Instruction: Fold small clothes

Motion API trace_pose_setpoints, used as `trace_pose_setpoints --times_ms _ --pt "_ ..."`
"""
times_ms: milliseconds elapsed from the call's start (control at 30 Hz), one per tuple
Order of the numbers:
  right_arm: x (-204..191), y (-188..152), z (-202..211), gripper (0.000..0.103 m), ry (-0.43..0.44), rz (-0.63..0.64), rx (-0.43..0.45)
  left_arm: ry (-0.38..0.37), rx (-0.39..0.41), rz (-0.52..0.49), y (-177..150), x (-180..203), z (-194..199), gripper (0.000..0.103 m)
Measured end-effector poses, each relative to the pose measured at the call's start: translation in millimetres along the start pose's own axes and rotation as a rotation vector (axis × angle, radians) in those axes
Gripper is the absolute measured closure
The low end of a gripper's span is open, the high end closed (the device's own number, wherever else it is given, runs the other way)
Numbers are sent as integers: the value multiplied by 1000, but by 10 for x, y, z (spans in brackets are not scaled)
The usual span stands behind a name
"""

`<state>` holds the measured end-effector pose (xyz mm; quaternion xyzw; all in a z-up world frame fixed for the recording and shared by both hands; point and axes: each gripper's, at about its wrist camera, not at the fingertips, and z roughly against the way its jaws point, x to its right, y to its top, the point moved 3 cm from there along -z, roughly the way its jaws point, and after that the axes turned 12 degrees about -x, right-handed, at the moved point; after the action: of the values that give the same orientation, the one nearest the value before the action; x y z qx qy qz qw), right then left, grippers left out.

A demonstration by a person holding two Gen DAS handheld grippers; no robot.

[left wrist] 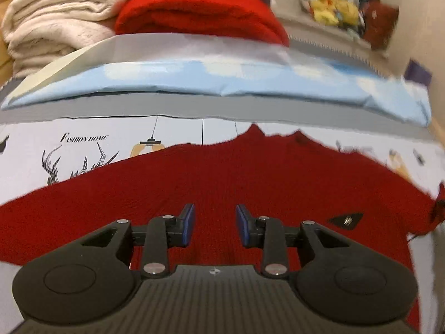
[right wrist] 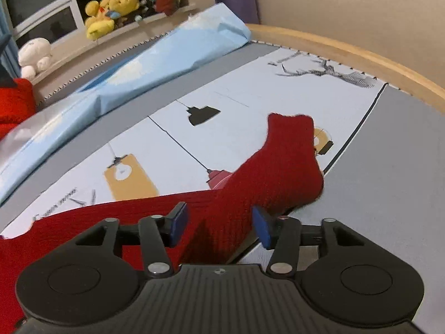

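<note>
Sweater [left wrist: 250,183], dark red and knitted, lies spread flat on the printed bedsheet [left wrist: 83,144], filling the middle and lower part of my left view; its neckline points toward the top of the frame. In my right view one sleeve [right wrist: 289,164] runs from the lower centre up toward the right, its cuff resting on the sheet near a lamp print.

My left gripper [left wrist: 214,224] hovers over the body of the sweater with its jaws parted to a moderate gap and nothing between them. My right gripper [right wrist: 219,224] sits at the base of that sleeve, jaws wide, the knit lying between the pads [right wrist: 261,229] but not pinched as far as I can see.

I judge this to be the start of the fold: garment laid out, sleeve not yet brought in. Next I would close the right jaws on the sleeve and carry it across the body, keeping the left ready to pin the cloth.

Beyond it lie a pale blue pillow [left wrist: 222,80], a folded red blanket [left wrist: 200,11], cream towels [left wrist: 55,22] at upper left, and yellow plush toys [right wrist: 111,11] on the sill.
</note>
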<state>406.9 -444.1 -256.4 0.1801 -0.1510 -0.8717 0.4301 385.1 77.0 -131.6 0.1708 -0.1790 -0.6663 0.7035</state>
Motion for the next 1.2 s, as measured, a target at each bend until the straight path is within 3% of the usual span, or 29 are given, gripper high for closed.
trace_pose_setpoints --times_ms 67,100,133,167,200,233,300,400,600,700,733,800,933,967,1033,1100,1200 --pt "7 22 -153 49 -58 10 -36 -4 -20 -2 5 3 -85 67" --pt "35 22 -161 61 -76 -6 -17 -11 -28 3 11 -4 -122 67" --pt "178 20 -108 85 -72 -124 43 -16 -35 7 14 -6 -159 67" --pt "464 -31 -26 86 23 -380 117 -16 -42 8 15 -3 -187 67" --pt "647 -114 8 86 82 -546 153 -15 -46 9 23 -19 -226 67" --pt "755 -190 15 85 71 -617 159 -16 -48 9 24 -19 -245 67" --pt "803 -248 -1 85 -2 -603 149 -20 -56 14 27 -6 -275 67" --pt "865 -249 -63 80 0 -610 114 -33 -61 11 27 36 -289 67" --pt "910 -145 93 63 -8 -624 172 -34 -75 -7 -4 130 -334 67" --pt "745 44 151 49 24 -509 228 -40 -83 -7 -12 169 -356 67" --pt "648 114 121 40 20 -441 213 -43 -84 -12 -16 187 -356 67" --pt "438 189 -20 34 -33 -292 128 -43 -82 -25 -29 210 -348 67" --pt "209 117 -384 38 -196 -93 -46 -38 -80 -21 -27 171 -342 67" --pt "245 69 -405 39 -212 -104 -45 -37 -81 -14 -22 146 -343 67" --pt "512 -46 -270 53 -181 -330 6 -34 -83 0 -8 100 -345 67" --pt "706 -233 -104 51 -212 -543 72 -38 -85 13 9 66 -348 67" --pt "689 -294 -87 52 -164 -578 91 -48 -86 18 20 67 -345 67"
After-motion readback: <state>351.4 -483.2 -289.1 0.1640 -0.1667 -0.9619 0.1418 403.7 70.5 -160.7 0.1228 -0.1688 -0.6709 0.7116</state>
